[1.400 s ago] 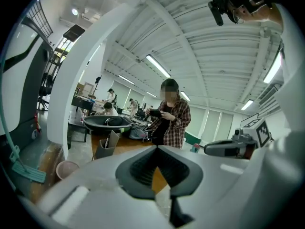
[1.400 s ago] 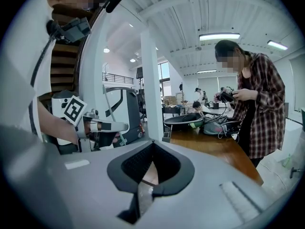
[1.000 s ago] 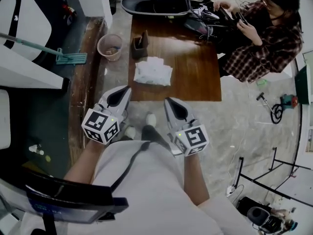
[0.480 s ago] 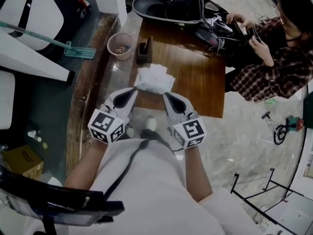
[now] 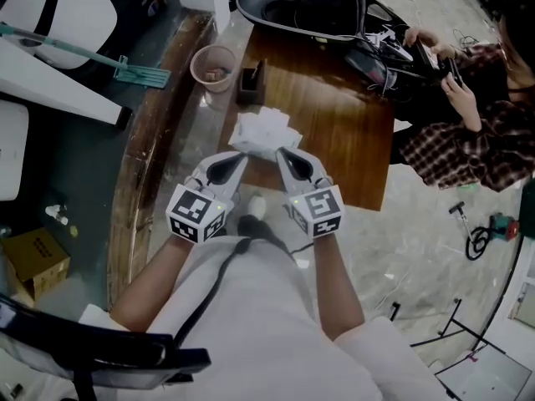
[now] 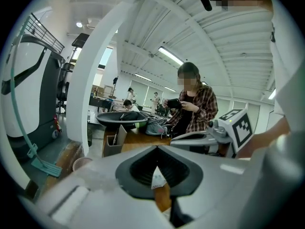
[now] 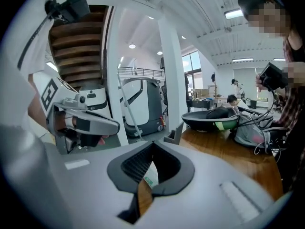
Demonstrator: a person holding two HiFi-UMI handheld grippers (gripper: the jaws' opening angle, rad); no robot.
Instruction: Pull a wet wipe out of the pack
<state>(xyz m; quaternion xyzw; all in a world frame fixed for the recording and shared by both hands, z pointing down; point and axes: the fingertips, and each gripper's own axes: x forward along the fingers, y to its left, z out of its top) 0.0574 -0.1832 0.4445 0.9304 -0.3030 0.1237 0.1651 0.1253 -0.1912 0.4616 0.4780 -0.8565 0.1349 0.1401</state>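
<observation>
No writing can be read anywhere. The marker cubes (image 5: 197, 214) carry only black-and-white square patterns, and the wet wipe pack (image 5: 263, 130) shows a small greenish label (image 7: 148, 179) in the right gripper view, too small to make out.

The left gripper (image 5: 241, 157) has its jaws drawn together to a point, with nothing clamped between them. In its own view a sliver of the white pack shows through the hollow behind the tips. The right gripper (image 5: 280, 151) is closed in the same way and is also empty, with the pack's edge and the brown table (image 5: 343, 119) seen through its hollow.

In the head view both tips sit at the pack's near edge, just above the middle of the frame. Whether they touch it cannot be told. The pack lies near the table's lower left corner, with a person in a plaid shirt (image 5: 476, 132) at the right edge.

A second ago both grippers hung short of the table, well apart from the pack. Half a second ago they had reached its edge, and now they sit closer together there.
</observation>
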